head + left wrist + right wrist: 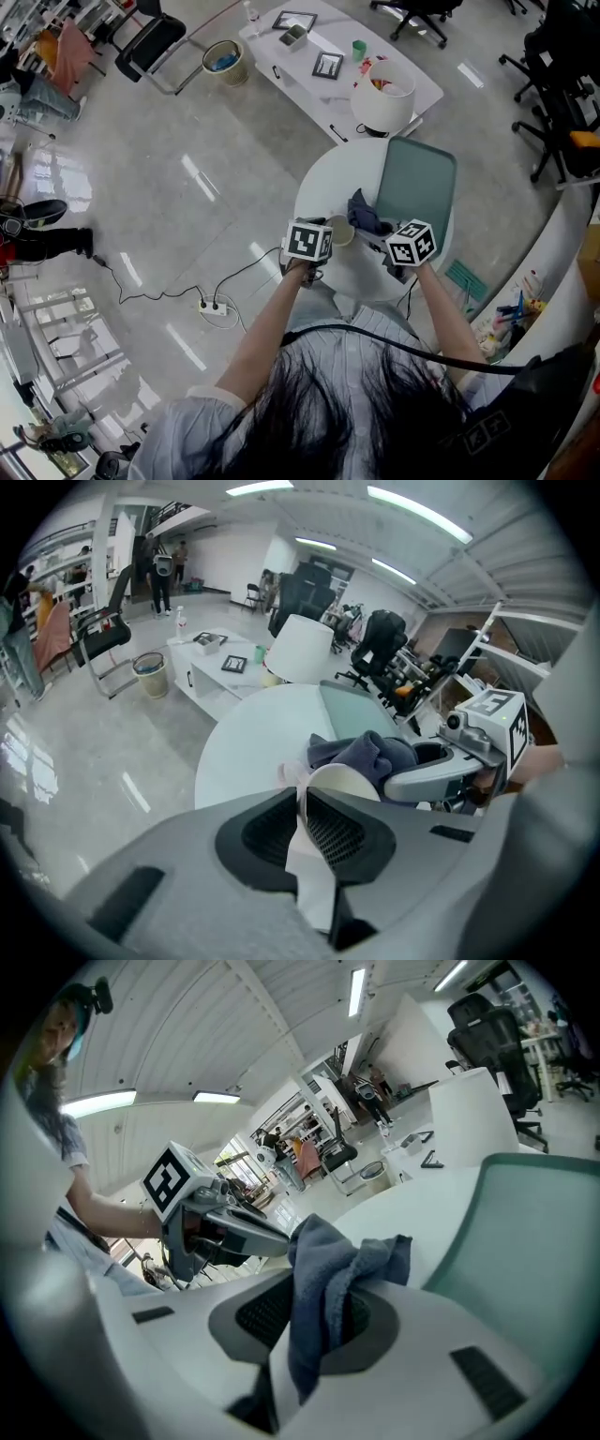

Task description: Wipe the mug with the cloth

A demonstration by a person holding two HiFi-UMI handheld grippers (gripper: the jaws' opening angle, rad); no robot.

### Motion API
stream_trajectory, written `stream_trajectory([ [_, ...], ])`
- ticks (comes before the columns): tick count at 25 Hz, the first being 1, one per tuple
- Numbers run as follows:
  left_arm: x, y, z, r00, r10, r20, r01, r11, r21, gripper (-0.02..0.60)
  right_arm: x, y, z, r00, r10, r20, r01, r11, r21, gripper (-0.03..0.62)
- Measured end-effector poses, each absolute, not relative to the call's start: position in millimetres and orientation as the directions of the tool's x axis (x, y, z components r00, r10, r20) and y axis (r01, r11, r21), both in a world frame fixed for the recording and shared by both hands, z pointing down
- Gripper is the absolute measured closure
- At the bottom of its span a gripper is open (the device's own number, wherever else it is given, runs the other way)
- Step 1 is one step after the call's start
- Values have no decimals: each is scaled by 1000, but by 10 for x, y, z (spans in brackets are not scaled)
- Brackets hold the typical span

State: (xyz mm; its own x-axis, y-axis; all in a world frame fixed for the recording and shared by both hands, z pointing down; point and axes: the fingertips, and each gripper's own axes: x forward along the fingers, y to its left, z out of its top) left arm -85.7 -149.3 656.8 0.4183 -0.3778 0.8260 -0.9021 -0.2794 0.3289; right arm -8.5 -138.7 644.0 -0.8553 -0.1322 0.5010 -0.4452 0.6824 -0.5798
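The left hand-held gripper (302, 803) pinches the mug (342, 778) by its rim; the right hand-held gripper (323, 1283) clamps the cloth (323, 1246) just beside it.

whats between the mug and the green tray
The blue-grey cloth, pinched in the right gripper, lies bunched between the mug and the tray; the head view shows it.

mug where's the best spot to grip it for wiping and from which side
On the mug, probably the thin white part on its near side (handle or wall, I cannot tell), approached from the person's side, as the left gripper has it. The pads shut flat on that narrow piece, leaving the round far side free for the cloth in the right gripper.
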Motion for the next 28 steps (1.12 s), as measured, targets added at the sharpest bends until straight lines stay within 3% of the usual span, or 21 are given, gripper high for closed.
stream_trajectory([
  [7, -918, -1373, 6590, 384, -452, 805, -914, -60, 402, 535, -73, -1264, 6433, -843, -194, 502, -494, 649, -579, 514],
  [19, -972, -1216, 6613, 288, -555, 780, -809, 295, 509, 535, -18, -1067, 6424, -813, -257, 522, -557, 604, -571, 514],
  [24, -958, -1150, 6614, 243, -560, 792, -811, 331, 483, 535, -5, -965, 6427, -806, -261, 532, -567, 599, -565, 514],
  [28, -933, -1135, 6616, 260, -534, 804, -863, 245, 441, 535, -15, -951, 6422, -799, -282, 532, -584, 574, -574, 514],
])
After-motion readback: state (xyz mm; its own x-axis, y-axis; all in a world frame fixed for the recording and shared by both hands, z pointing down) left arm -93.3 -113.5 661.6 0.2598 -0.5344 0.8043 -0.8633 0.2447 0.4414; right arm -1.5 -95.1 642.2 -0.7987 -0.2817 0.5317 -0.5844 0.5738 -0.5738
